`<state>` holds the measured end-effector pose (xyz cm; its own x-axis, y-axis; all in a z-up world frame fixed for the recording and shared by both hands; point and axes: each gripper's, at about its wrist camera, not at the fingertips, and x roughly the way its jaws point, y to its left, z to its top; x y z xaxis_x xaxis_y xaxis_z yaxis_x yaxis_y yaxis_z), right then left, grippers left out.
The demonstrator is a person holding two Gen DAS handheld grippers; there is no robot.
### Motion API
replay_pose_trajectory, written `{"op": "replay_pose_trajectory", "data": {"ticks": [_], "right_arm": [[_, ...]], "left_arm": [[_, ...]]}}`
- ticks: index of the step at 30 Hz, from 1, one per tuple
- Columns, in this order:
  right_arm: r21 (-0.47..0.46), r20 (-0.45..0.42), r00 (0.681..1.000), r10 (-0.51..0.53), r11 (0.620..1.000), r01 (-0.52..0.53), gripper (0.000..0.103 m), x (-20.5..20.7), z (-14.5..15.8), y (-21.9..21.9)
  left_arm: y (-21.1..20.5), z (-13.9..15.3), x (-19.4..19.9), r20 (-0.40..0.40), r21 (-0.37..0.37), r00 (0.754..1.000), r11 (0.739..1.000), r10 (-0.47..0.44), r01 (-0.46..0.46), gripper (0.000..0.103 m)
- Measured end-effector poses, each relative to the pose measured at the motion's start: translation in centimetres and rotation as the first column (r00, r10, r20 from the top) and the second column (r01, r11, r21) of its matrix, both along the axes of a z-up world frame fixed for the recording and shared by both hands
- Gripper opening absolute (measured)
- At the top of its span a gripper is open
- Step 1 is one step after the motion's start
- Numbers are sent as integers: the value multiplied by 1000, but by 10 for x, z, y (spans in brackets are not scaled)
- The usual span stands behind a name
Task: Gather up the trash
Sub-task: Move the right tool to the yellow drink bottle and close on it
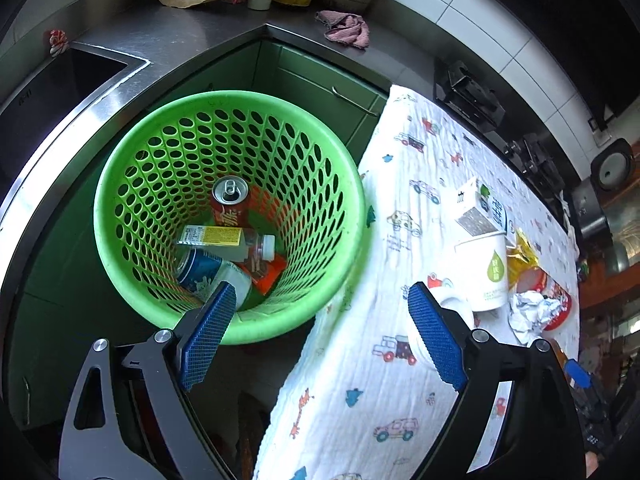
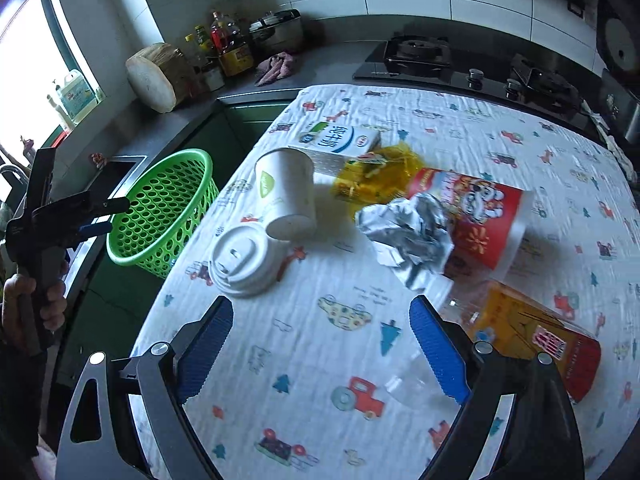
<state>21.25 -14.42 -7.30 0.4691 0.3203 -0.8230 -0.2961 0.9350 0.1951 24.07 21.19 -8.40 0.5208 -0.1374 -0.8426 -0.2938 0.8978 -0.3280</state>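
Vehicle-print tablecloth [image 2: 360, 320] holds unreadable-label milk carton [image 2: 340, 140]; both jaws apart, empty.

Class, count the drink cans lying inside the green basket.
2. A red can leans against the far wall of the green basket; a blue-and-white can lies at the bottom. Others may be hidden underneath.
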Motion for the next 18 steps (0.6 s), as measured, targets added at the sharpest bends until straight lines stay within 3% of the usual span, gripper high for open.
{"op": "replay_pose_trajectory", "data": {"ticks": [8,14,18], "right_arm": [[-130,-32,998,54,990,-58,87,-7,-8,-56],[-208,-51,989,138,967,-146,87,-5,-12,-81],[-261,-74,978,196,943,-208,87,0,-19,-89]], "left_arm": [[-35,7,-24,5,16,1000,1000,-18,18,89],[-64,10,-38,6,31,999,999,-33,33,89],[-95,11,-49,12,78,997,994,-81,80,90]]}}
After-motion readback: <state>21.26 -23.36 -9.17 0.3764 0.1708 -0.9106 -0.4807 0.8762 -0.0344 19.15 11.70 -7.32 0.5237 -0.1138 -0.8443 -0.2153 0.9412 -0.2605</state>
